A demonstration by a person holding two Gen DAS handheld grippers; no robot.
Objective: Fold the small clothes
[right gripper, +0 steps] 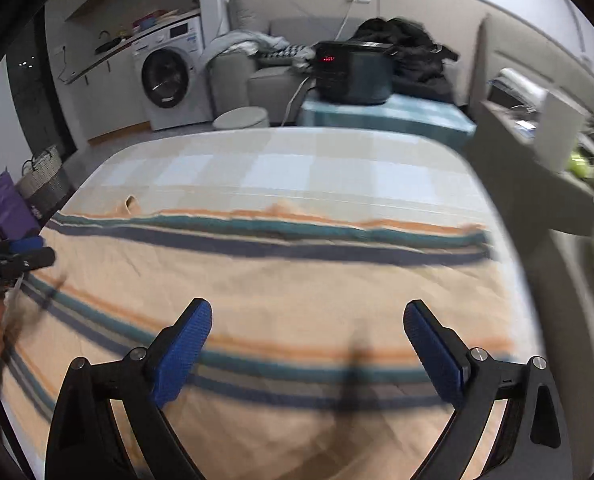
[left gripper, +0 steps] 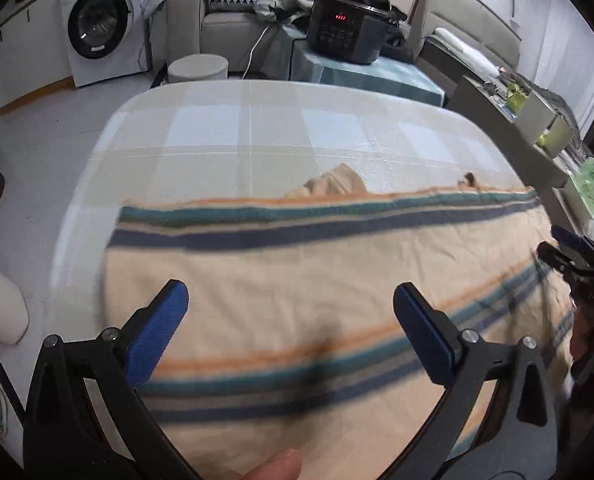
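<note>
A peach garment [left gripper: 297, 280] with teal, navy and orange stripes lies spread flat on the checked table [left gripper: 237, 132]. A plain peach part pokes out past its far edge. My left gripper [left gripper: 291, 300] hangs open above the garment's near half, nothing between its blue pads. The right wrist view shows the same striped garment [right gripper: 277, 280] on the table [right gripper: 297, 168], with my right gripper [right gripper: 307, 320] open over it and empty. Each gripper shows at the edge of the other's view: the right gripper [left gripper: 569, 252] and the left gripper [right gripper: 21, 256].
Beyond the table stand a black appliance [left gripper: 345, 32] with a red display on a teal-covered stand, a washing machine [left gripper: 101, 28], a grey sofa with clothes and a round stool [left gripper: 197, 68]. Grey shelves [left gripper: 537, 128] flank the right side. A woven basket [right gripper: 45, 176] sits left.
</note>
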